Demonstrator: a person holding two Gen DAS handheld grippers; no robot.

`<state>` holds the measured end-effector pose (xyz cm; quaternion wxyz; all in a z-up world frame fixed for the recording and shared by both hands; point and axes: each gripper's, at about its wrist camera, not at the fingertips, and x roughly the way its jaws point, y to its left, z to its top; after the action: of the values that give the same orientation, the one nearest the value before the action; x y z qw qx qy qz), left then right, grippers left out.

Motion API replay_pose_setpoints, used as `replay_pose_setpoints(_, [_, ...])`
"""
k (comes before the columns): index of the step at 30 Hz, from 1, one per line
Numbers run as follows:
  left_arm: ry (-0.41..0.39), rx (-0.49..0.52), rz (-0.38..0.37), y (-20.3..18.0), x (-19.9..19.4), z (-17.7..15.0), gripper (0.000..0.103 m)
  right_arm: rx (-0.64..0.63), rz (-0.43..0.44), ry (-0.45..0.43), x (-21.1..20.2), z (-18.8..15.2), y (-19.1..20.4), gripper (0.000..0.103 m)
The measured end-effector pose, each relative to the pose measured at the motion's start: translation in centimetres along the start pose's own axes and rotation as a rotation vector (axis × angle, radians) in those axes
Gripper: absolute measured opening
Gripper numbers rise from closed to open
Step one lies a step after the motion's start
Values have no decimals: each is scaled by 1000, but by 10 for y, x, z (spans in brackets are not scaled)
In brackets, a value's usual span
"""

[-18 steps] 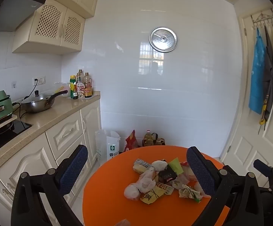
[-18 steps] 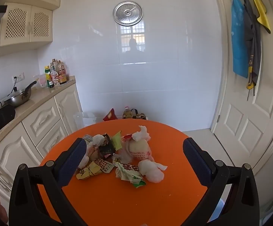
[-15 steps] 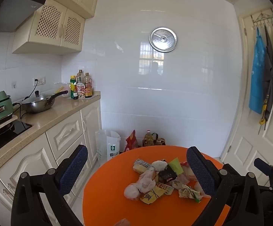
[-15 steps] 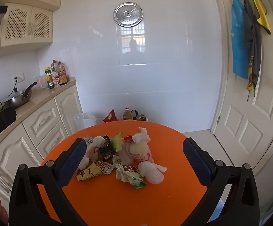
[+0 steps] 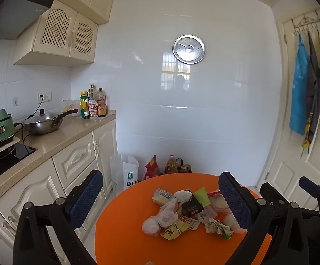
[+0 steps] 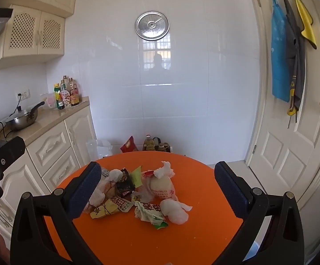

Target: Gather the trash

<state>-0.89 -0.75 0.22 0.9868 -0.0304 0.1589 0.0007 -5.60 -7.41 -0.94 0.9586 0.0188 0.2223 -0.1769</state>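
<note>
Lying beyond right claw (image 6: 155, 183): trash (image 6: 138, 194)

home kitchen: wok (image 5: 42, 122), cabinets (image 5: 65, 36), countertop (image 5: 71, 132)

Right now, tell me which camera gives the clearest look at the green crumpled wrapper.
The right wrist view: the green crumpled wrapper lies fully exposed near the front of the orange table. The left wrist view shows it smaller, close beside a gripper finger.
</note>
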Motion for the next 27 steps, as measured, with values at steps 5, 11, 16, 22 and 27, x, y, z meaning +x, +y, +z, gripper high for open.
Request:
replay_pose_setpoints(5, [2,10,-2,-4,-3,0,102,2,2,-8,-4,1,-4,103])
replay_pose_setpoints(11, [4,15,-18,-8,-10,2,102,8,5,-13,-10,5,-10,103])
replay_pose_setpoints(16, [-2,18,-15,-6,-14,2,102,10,4,-14,-9,6,-13,103])
replay_pose_setpoints(22, [22,-3,-18,-1,1,0,102,-6,10,0,-1,5,-11,103])
replay_pose_setpoints(27, [60,4,-11,0,24,-6,102,-8,-10,29,13,-1,-19,103])
